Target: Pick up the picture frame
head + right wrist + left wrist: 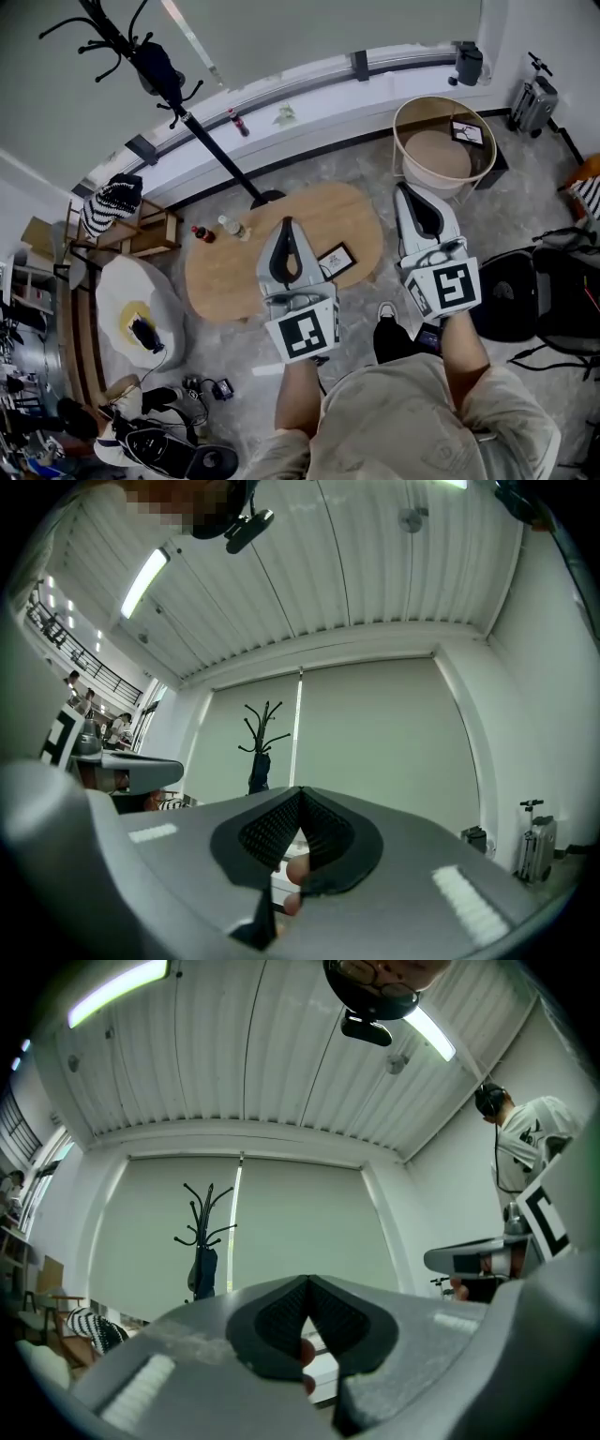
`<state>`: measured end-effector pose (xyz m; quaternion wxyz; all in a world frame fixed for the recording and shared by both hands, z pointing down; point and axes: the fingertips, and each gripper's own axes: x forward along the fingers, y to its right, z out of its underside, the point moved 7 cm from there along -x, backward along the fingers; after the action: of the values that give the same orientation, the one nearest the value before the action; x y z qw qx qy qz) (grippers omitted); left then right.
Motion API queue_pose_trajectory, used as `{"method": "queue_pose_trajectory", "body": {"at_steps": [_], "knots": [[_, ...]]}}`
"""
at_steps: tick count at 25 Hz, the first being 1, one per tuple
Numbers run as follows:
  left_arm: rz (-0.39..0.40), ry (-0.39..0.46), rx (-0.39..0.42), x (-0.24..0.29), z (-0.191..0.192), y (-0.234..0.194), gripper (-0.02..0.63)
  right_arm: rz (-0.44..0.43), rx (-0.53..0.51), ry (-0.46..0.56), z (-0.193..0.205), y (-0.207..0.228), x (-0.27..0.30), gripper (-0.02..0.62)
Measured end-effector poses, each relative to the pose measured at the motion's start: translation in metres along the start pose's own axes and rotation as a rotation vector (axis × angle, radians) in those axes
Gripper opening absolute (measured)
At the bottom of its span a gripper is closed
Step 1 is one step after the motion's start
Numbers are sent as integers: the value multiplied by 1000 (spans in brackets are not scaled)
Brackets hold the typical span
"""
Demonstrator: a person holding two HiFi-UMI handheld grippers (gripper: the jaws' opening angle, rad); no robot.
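Pre-grasp carry: nothing held.
Jaws of left gripper (pixel 287 225) and right gripper (pixel 405 190) together, empty; picture frame (pixel 336 259), picture centre, lies unreached on table (pixel 234 277).

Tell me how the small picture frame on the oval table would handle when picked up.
The picture frame looks thin and rigid, so probably stiff and light. It seems to lie flat on the oval table, so it may slide rather than lift.

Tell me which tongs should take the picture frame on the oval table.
Left. The left tongs hover over the oval table beside the picture frame; the right tongs sit past its edge.
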<state>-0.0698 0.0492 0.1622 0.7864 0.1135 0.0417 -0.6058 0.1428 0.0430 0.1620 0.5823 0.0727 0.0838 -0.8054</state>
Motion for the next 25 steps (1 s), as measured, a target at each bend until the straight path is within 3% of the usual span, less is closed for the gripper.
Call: {"method": "queue_pose_trajectory", "body": {"at_steps": [15, 25], "knots": [[-84, -95, 41, 109, 36, 24, 2, -57, 116, -54, 57, 89, 95, 2], [-124, -139, 56, 141, 57, 28, 2, -80, 157, -86, 87, 118, 127, 2]]}}
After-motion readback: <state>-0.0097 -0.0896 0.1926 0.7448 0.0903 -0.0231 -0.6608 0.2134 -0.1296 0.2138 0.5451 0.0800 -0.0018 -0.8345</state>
